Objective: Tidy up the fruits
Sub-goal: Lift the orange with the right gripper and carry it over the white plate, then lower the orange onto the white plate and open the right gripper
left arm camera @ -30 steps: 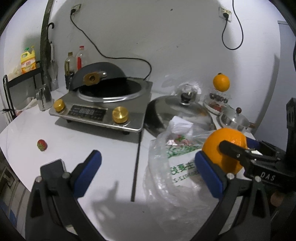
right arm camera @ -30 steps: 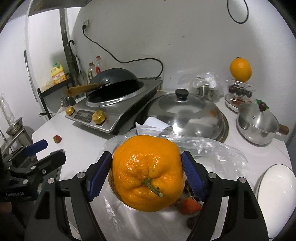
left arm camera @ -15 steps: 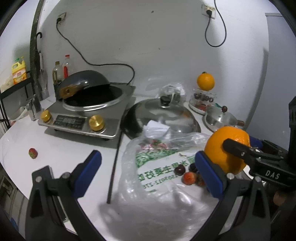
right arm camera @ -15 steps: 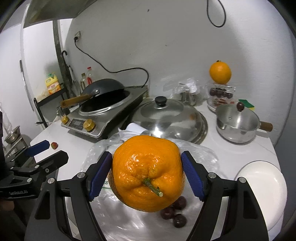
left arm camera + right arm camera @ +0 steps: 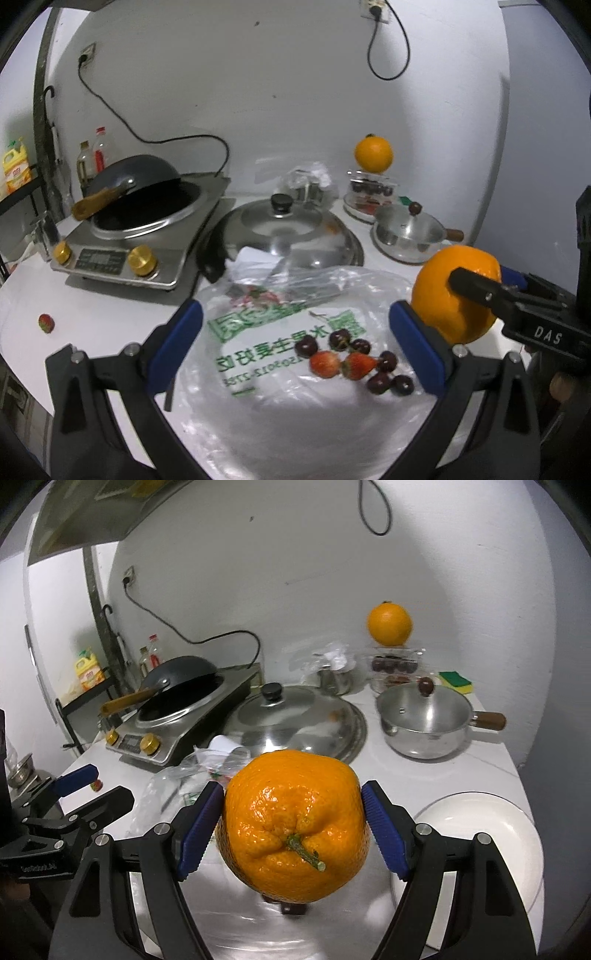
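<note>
My right gripper (image 5: 291,827) is shut on a large orange (image 5: 293,825), held above the counter; the orange also shows in the left wrist view (image 5: 439,291). My left gripper (image 5: 295,343) is open and empty above a clear plastic bag (image 5: 280,369). Two strawberries (image 5: 341,363) and several dark cherries (image 5: 384,373) lie on the bag. A lone strawberry (image 5: 46,323) lies on the counter at the left. A second orange (image 5: 389,624) sits on stacked clear fruit containers (image 5: 393,668) by the wall.
A white plate (image 5: 476,834) lies at the right. A steel pot with lid (image 5: 424,716), a large wok lid (image 5: 295,720), and an induction cooker with a wok (image 5: 177,709) stand behind. Bottles (image 5: 90,155) stand at the far left.
Both grippers have risen and pulled back from the bag. The orange stays held in the right gripper, and the strawberries and cherries on the bag have come into view.
</note>
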Demonstrator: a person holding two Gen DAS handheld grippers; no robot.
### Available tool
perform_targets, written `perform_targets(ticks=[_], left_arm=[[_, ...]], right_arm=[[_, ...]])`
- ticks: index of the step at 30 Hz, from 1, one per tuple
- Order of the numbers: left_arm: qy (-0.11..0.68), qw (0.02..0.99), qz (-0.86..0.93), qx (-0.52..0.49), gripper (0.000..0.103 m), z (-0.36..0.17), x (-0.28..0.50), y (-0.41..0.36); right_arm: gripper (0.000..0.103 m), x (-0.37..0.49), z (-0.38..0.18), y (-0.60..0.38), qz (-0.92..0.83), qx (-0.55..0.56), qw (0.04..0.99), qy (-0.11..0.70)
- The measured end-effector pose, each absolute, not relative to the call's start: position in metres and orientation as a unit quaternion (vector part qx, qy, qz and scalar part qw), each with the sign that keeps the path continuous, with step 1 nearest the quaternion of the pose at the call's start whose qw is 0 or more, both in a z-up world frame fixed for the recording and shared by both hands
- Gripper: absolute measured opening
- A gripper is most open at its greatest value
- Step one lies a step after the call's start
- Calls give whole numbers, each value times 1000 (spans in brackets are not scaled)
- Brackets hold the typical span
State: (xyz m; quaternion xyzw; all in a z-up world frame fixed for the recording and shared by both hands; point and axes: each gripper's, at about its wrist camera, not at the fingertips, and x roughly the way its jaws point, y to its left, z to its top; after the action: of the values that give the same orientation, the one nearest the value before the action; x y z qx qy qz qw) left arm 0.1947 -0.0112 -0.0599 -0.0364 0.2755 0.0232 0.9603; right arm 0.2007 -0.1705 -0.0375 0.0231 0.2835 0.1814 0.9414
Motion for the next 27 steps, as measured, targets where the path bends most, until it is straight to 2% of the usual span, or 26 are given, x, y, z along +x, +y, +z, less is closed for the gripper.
perform_targets(ticks=[27], left_arm=[[300, 954, -22, -8, 102, -68, 247, -104]], right_arm=[[79, 216, -43, -295, 94, 61, 951, 288]])
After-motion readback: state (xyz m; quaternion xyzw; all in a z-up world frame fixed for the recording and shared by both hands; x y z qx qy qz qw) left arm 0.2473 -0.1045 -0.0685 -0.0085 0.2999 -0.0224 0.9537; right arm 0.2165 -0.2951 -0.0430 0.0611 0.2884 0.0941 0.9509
